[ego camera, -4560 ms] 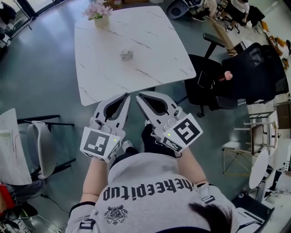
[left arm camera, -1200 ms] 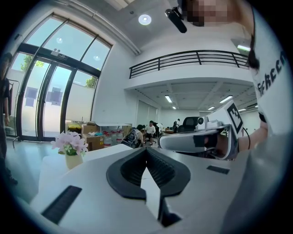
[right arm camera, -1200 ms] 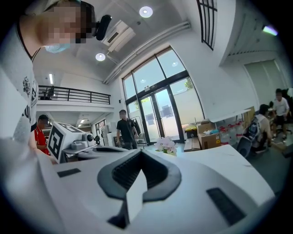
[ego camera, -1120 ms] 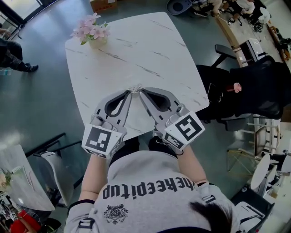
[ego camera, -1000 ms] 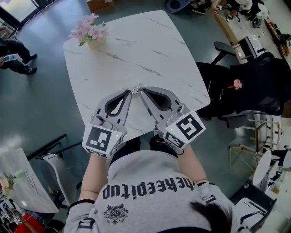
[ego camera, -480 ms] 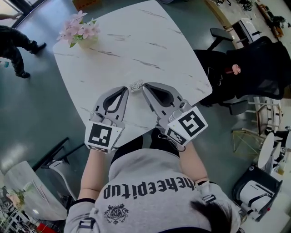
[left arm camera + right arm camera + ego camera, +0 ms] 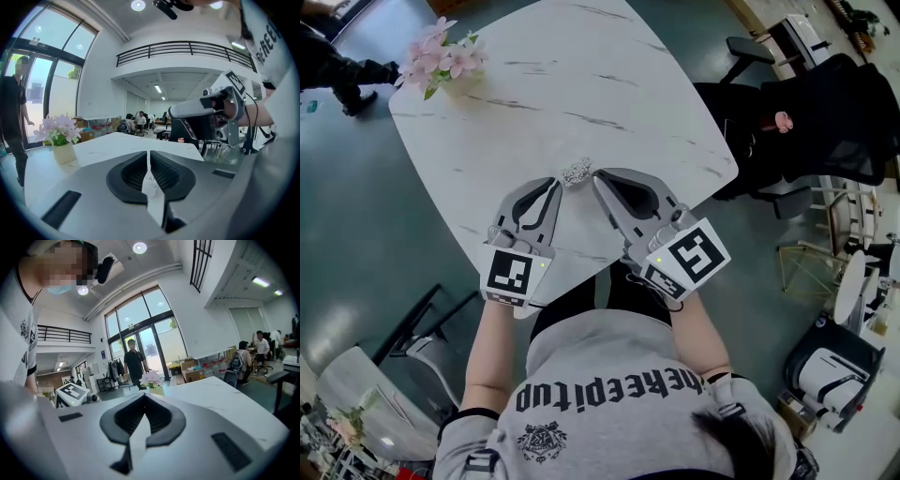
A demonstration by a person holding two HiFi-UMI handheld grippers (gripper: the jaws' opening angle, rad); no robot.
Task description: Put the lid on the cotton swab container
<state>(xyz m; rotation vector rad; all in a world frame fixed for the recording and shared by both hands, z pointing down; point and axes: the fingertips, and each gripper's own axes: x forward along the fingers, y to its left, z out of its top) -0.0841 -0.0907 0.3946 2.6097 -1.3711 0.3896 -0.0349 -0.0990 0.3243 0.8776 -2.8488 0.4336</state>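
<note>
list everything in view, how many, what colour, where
table: one, white marble with dark veins, centre of the head view
cotton swab container: one, clear and glittery, on the table near its close edge, just beyond both gripper tips; lid too small to tell
flowers in a pot: one, pink blooms in a pale pot, far left corner of the table
office chairs: at least two, black, right of the table
standing person: one, dark clothes, by the glass doors
left gripper: one, grey with a black-and-white marker cube, jaws shut and empty, over the table's near edge
right gripper: one, same colours, jaws shut and empty, beside the left one
</note>
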